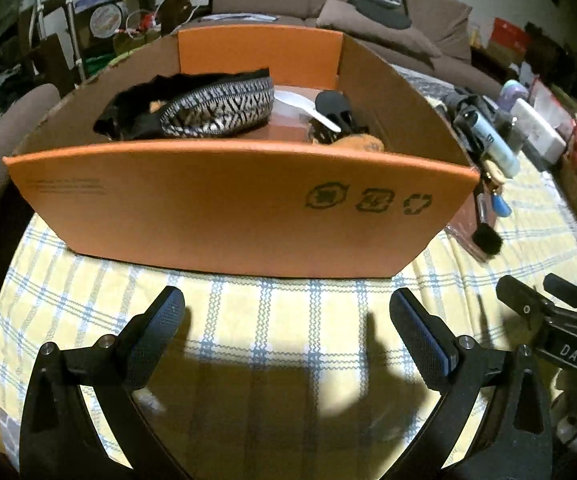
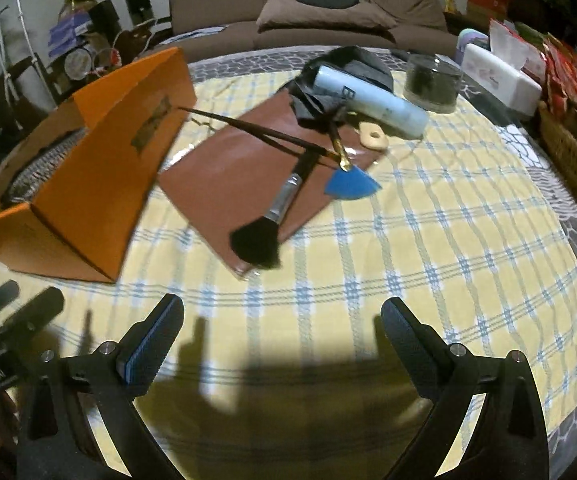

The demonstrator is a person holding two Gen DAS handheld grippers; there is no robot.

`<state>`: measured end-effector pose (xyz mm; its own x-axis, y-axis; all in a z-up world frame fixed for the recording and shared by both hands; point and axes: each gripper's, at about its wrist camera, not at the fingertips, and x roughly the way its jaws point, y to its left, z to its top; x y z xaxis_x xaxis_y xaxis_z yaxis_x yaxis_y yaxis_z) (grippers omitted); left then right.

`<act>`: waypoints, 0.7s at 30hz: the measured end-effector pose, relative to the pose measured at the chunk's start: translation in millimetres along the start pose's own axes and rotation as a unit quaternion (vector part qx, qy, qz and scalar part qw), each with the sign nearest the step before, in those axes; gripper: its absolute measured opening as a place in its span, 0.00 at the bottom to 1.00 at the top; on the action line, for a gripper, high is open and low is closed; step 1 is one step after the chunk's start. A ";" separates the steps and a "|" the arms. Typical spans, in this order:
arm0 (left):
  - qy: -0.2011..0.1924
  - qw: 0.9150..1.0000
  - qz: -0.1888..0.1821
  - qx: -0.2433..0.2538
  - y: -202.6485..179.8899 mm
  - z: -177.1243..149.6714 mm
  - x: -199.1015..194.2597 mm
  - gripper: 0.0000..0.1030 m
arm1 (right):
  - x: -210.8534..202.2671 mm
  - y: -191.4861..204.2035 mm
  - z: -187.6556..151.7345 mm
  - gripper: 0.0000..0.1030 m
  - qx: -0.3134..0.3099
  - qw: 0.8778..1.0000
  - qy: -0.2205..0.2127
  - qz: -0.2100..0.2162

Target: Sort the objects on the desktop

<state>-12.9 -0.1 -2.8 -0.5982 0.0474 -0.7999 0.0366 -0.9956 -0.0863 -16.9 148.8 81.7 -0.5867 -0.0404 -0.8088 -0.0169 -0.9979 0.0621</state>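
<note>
An orange cardboard box [image 1: 232, 212] stands on the checked tablecloth, also in the right wrist view [image 2: 88, 184]. It holds a zebra-patterned pouch [image 1: 216, 108], a white spoon [image 1: 304, 108] and dark items. My left gripper [image 1: 286, 320] is open and empty, just in front of the box. My right gripper [image 2: 282, 328] is open and empty above the cloth. Ahead of it a brown leather pouch [image 2: 224, 168] carries a black makeup brush [image 2: 272, 216], a thin dark brush [image 2: 248, 126] and a blue fan brush [image 2: 350, 184]. A white bottle [image 2: 372, 100] lies on black fabric [image 2: 352, 64].
A dark glass jar [image 2: 432, 84] and a white tissue box [image 2: 496, 76] stand at the far right of the table. A brown sofa [image 2: 312, 12] is behind the table. Clutter fills the left background. The tablecloth [image 2: 428, 260] spreads in front of my right gripper.
</note>
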 end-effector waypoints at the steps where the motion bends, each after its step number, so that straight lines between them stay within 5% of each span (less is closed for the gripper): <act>1: 0.002 1.000 0.002 -0.001 0.4 -0.4 2.8 1.00 | 2.3 -1.3 -1.1 0.98 0.000 1.000 0.003 -0.004; 21: 0.003 0.999 0.036 -0.003 -1.3 -12.4 27.2 1.00 | 17.4 -1.2 -13.9 1.00 -0.001 0.999 -0.006 -0.048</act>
<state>-19.3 3.5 -31.8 -0.5884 -0.0246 -0.8082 0.0842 -0.9960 -0.0310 -15.8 148.6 59.4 -0.5913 0.0566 -0.8044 -0.0724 -0.9972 -0.0170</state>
